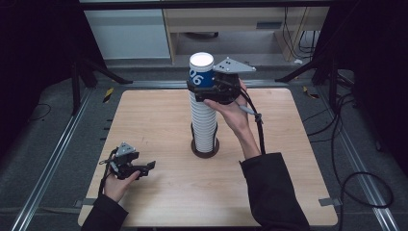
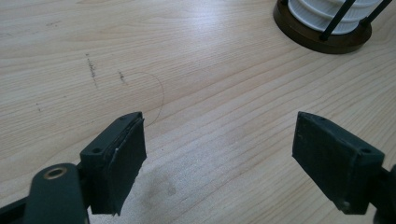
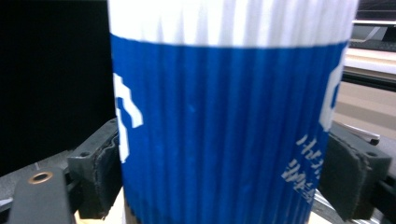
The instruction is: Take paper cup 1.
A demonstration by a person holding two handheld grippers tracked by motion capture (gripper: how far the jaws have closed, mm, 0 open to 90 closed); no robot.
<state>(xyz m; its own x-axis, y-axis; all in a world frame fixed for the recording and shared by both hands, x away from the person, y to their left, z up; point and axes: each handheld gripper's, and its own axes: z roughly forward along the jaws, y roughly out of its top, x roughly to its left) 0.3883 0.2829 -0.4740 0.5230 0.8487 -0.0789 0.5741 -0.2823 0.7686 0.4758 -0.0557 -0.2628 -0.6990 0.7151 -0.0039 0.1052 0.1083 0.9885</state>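
the right gripper [image 1: 202, 89] has its jaws pressed on the blue-and-white top cup [image 1: 201, 70] of the tall cup stack [image 1: 204, 122] at mid-table, while the left gripper [image 1: 149, 168] rests near the table's [image 1: 288, 144] front left, jaws wide and empty.

High cam sits above my side, looks fwd and down over the whole table [image 1: 144, 125]. Left cam rides low, close to the wood, facing the holder base [image 2: 322, 35], shared w/ high view. Right cam is very close on the blue cup [image 3: 224, 130], also up top in high view.
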